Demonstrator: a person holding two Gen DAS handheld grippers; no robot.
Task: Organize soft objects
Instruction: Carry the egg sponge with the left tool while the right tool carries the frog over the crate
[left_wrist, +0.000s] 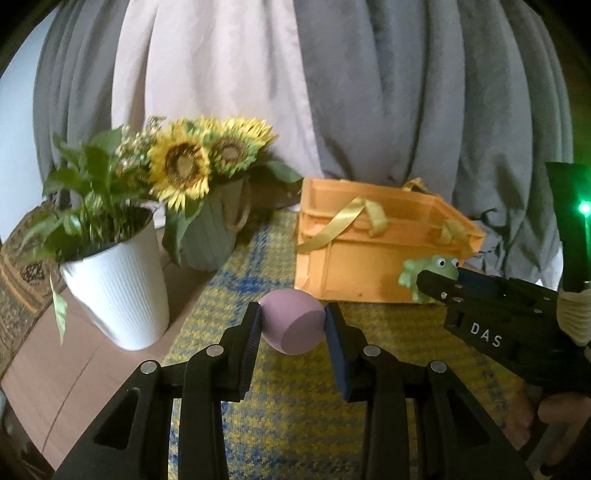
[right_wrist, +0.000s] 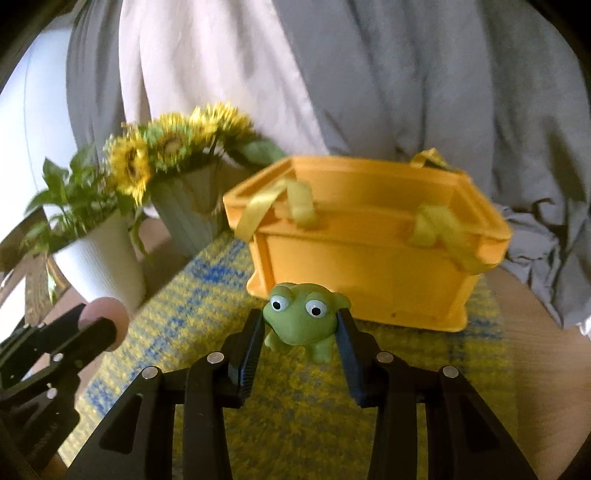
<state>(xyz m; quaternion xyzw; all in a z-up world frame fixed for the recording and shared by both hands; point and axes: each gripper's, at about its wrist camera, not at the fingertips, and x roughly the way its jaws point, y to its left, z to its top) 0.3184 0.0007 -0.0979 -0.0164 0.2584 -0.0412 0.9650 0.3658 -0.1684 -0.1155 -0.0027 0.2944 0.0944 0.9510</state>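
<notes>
My left gripper (left_wrist: 293, 319) is shut on a soft mauve egg-shaped sponge (left_wrist: 291, 321) and holds it above the yellow-blue mat, in front of the orange fabric box (left_wrist: 354, 266). My right gripper (right_wrist: 302, 321) is shut on a green rubber frog (right_wrist: 303, 321), held just before the orange box (right_wrist: 362, 277). In the left wrist view the frog (left_wrist: 432, 271) shows at the right, in the right gripper (left_wrist: 439, 280). In the right wrist view the sponge (right_wrist: 105, 314) shows at the left, in the left gripper (right_wrist: 99, 325).
A white ribbed pot with a green plant (left_wrist: 118, 291) stands left of the mat (left_wrist: 295, 413). A grey-green vase of sunflowers (left_wrist: 210, 236) stands behind it. The box has yellow ribbon handles (left_wrist: 343, 221). Grey and pale curtains (left_wrist: 369, 92) hang behind the wooden table (left_wrist: 55, 391).
</notes>
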